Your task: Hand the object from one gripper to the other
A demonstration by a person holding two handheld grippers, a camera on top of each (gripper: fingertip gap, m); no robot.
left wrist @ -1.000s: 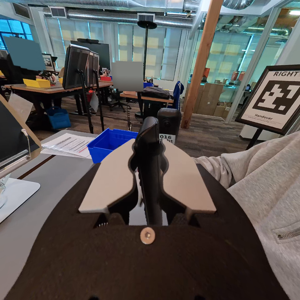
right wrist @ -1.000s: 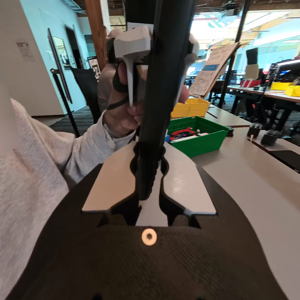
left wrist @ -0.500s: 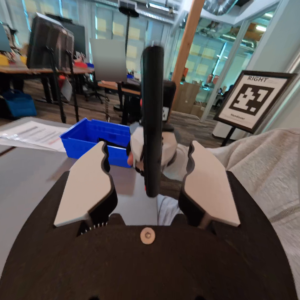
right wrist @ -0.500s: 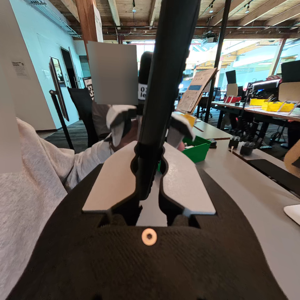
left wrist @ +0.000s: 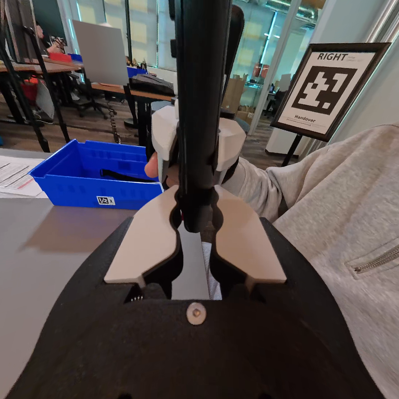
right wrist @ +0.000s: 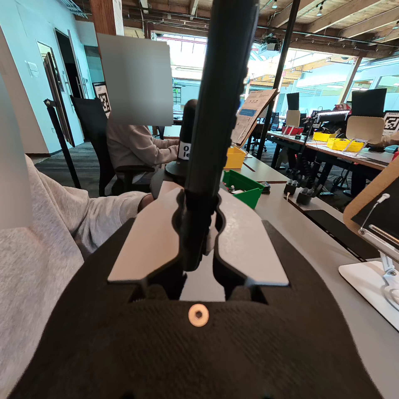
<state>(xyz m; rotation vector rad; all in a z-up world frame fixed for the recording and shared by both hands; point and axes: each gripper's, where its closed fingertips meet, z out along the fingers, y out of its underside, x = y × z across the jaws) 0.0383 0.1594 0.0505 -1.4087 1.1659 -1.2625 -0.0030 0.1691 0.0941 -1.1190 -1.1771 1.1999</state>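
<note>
An open office with a grey table (left wrist: 54,248). Just behind the blue bin (left wrist: 95,172), both the left gripper (left wrist: 195,200) and the right gripper (right wrist: 197,207) clamp the upright black remote (left wrist: 198,108).

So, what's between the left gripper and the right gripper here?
In the left wrist view, only a short stretch of the black object, clamped by both the left gripper and the right gripper. Nothing else.

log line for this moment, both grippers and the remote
left gripper: shut on long black plastic remote | right gripper: shut on remote | phase: both holding, handover unfinished
</note>
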